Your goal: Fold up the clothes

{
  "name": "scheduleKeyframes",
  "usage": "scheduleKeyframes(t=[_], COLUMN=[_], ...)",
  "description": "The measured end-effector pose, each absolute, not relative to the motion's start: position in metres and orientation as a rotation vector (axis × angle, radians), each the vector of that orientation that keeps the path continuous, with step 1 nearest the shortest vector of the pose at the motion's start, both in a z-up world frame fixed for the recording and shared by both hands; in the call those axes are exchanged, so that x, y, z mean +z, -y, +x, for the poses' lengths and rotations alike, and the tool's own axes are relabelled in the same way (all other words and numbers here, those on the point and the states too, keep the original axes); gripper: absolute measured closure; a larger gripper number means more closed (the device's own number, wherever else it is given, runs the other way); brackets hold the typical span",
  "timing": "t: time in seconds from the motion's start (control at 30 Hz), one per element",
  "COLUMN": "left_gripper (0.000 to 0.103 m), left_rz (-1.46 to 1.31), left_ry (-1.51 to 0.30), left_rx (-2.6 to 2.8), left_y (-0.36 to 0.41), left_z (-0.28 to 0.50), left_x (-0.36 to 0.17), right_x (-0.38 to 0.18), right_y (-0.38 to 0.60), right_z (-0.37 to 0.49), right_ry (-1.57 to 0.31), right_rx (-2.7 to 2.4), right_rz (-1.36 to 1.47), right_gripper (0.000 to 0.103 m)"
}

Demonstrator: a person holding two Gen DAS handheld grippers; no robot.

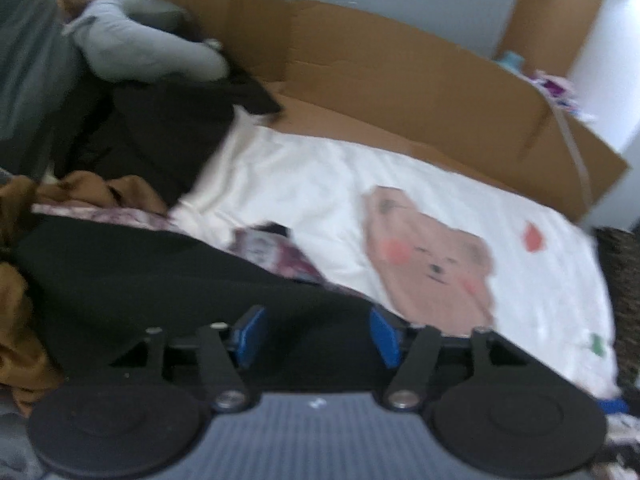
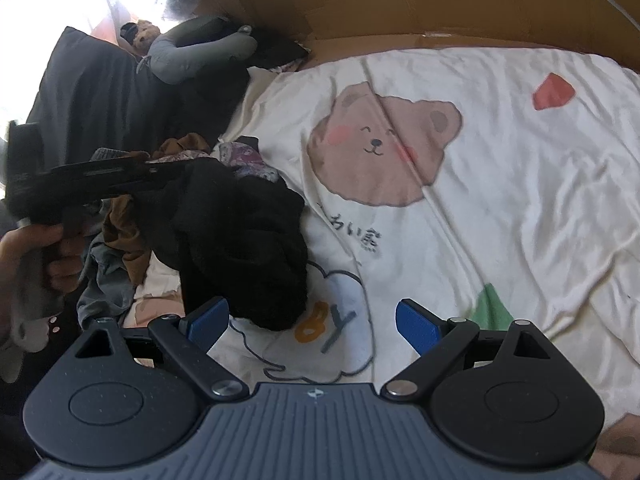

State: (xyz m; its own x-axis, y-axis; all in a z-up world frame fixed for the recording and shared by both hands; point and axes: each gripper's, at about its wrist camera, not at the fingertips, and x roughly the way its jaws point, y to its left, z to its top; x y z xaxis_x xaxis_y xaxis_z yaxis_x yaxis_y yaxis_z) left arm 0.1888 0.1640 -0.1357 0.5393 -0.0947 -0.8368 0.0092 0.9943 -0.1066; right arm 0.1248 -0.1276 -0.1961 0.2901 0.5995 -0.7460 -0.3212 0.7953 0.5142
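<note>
On my left, the left gripper (image 2: pixel 160 178) reaches into the clothes pile (image 2: pixel 132 224), though whether it pinches the black garment (image 2: pixel 240 236) I can't tell. That garment hangs onto the bear sheet (image 2: pixel 500 208). My right gripper (image 2: pixel 312 326) hovers spread, empty, above the sheet beside it.

— Item one, our right gripper (image 2: pixel 312 322): blue finger pads (image 2: pixel 416 326), black linkage arms, silver pivot screws, two round black discs, a ribbed grey-blue body with a small white emblem.

— Item two, our left gripper (image 1: pixel 316 334): identical. Our left hand (image 2: pixel 44 252) wears a light grey sleeve (image 2: pixel 20 320).
</note>
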Motion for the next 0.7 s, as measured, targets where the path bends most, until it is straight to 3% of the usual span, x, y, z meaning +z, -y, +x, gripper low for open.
scheduleKeyframes(t=[0.07,0.13,0.2,0.33,0.4,0.47,0.53,0.67,0.7], left_gripper=[0.037,0.036,0.039,0.046,0.054,0.090,0.094,0.097,0.097], left_rz=[-0.072,-0.037,-0.021,-0.017,-0.015,-0.013,-0.010,-0.006,-0.005], left_ry=[-0.966,-0.949,-0.963,-1.019,-1.047,-1.075,-1.103,-1.159,-1.172], left_rx=[-0.037,-0.050,-0.060,-0.080,-0.090,-0.100,-0.110,-0.130,-0.135], left_y=[-0.168,-0.169,-0.170,-0.173,-0.174,-0.176,-0.177,-0.180,-0.181], left_z=[0.199,0.210,0.213,0.207,0.205,0.202,0.199,0.193,0.192], left_x=[-0.137,-0.140,-0.145,-0.157,-0.163,-0.169,-0.175,-0.188,-0.191], right_x=[-0.196,-0.195,-0.194,-0.193,-0.194,-0.198,-0.201,-0.208,-0.210], right_y=[0.119,0.108,0.097,0.073,0.063,0.053,0.043,0.032,0.032], right_z=[0.126,0.128,0.131,0.135,0.137,0.137,0.137,0.133,0.131], right_ry=[-1.105,-1.098,-1.090,-1.061,-1.056,-1.061,-1.065,-1.071,-1.072], right_rx=[0.649,0.671,0.694,0.741,0.757,0.774,0.792,0.806,0.805], right_rz=[0.286,0.276,0.267,0.235,0.218,0.199,0.171,0.105,0.095], right_gripper=[0.010,0.017,0.025,0.027,0.030,0.034,0.044,0.098,0.098])
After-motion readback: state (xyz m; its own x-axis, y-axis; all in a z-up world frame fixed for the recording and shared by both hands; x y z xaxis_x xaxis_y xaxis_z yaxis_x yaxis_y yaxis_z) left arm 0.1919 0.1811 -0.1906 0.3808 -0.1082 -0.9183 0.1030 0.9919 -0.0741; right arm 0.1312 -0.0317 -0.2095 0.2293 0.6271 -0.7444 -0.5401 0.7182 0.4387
